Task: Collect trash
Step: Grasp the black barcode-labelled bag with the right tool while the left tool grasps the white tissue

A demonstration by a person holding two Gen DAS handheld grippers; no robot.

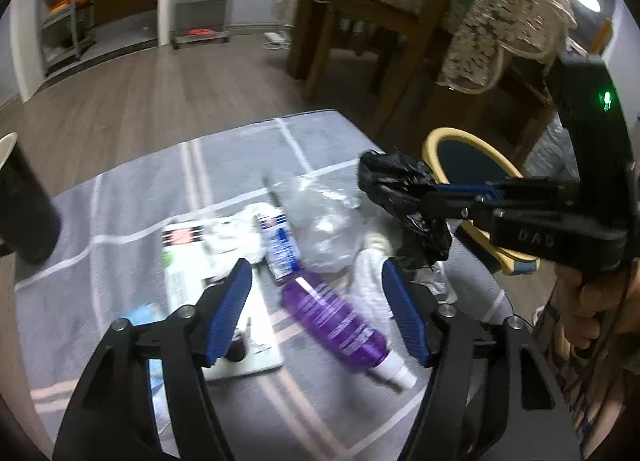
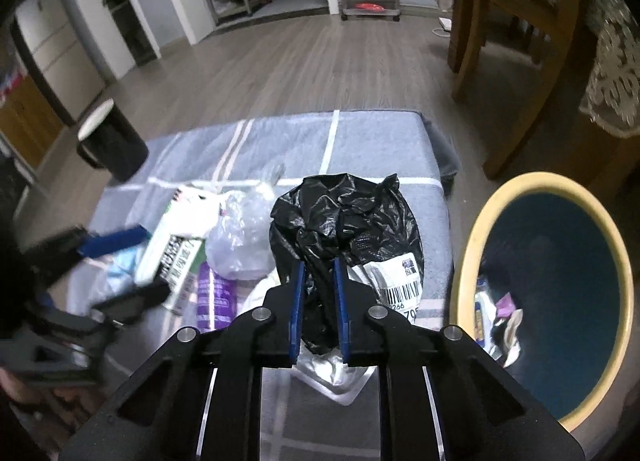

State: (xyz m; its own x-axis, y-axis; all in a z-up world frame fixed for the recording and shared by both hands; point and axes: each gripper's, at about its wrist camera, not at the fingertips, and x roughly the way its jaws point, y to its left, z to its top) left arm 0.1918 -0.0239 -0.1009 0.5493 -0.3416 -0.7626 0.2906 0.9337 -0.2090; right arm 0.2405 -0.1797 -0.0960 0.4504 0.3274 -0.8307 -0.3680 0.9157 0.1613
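Black plastic bag (image 2: 344,217) pinched between right hand-held gripper (image 2: 318,261) fingers; left hand-held gripper (image 1: 316,273) spread wide.

A low surface covered in grey cloth with white grid stripes (image 1: 132,181) stands on the grey wood-plank floor (image 1: 160,93). On the cloth lie a purple plastic bottle with a white cap (image 1: 340,325) nearest, a white-and-green printed flat box (image 1: 188,261) to its left, a blue-and-white tube (image 1: 280,245), a crumpled clear plastic bag (image 1: 324,225) farther back, and a white parcel bag with a barcode label (image 2: 400,281) at right.
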